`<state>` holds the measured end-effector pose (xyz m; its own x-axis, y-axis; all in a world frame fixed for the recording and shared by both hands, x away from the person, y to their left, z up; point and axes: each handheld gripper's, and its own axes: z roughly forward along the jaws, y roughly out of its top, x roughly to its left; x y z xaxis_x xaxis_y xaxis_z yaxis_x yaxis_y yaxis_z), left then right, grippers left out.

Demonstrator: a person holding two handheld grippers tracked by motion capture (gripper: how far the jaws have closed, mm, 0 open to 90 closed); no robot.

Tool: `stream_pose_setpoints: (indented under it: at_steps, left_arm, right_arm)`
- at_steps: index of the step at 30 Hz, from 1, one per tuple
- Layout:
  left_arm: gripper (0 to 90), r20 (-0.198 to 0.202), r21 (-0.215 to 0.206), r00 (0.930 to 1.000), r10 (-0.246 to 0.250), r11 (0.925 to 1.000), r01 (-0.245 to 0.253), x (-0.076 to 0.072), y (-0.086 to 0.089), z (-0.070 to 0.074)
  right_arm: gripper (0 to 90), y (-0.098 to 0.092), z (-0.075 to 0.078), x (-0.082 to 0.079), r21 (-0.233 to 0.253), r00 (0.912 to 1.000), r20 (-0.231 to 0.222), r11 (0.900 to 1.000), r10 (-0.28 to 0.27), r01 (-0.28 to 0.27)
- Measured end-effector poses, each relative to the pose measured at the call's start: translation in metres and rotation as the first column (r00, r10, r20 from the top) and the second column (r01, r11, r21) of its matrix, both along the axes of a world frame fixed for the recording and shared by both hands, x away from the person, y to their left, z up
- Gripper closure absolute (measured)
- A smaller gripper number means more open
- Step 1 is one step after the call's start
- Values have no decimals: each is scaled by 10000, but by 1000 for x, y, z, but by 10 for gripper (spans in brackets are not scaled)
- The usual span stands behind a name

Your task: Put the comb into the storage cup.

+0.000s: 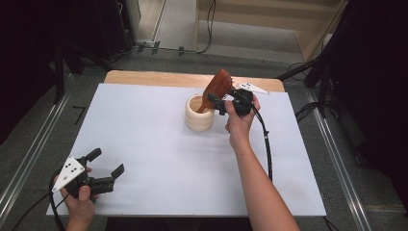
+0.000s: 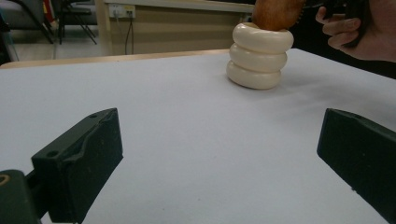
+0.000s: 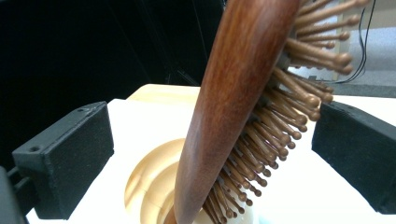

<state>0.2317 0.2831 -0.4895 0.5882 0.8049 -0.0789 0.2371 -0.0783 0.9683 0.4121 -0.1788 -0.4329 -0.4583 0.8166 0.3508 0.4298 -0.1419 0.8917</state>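
Observation:
A dark wooden hairbrush (image 1: 217, 86) stands tilted in a cream ribbed holder (image 1: 198, 118) at the back middle of the white table top (image 1: 159, 144), bristles facing right. My right gripper (image 1: 217, 103) is open, with one jaw on either side of the brush head and neither touching it. In the right gripper view the brush (image 3: 233, 102) rises between the two spread jaws out of the holder (image 3: 149, 182). My left gripper (image 1: 107, 162) rests open near the front left corner, holding nothing. In the left gripper view the holder (image 2: 259, 56) stands far ahead.
The table's bare wooden edge (image 1: 159, 77) shows along the back. Metal rails (image 1: 29, 159) run along both sides on the floor, and cables (image 1: 207, 29) lie beyond the table. A black cable (image 1: 267, 144) trails from the right gripper along the forearm.

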Motion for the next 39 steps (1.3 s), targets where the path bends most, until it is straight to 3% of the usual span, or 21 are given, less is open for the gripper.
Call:
stream_pose_setpoints:
  at_steps: [10, 19, 39]
  left_arm:
    - [6, -2, 26, 10000, -8, 10000, 8, 0, 0, 0]
    - [6, -3, 31, 10000, -10, 10000, 10, 0, -1, 0]
    - [6, -1, 55, 10000, 9, 10000, -9, -1, -1, 0]
  right_arm:
    - [0, -5, 4, -12, -394, 9996, 261, 9992, 67, -57]
    - [0, -14, 2, -24, -417, 9994, 334, 9991, 84, -70]
    - [0, -30, -3, -50, -1017, 9978, 604, 9946, 281, -219]
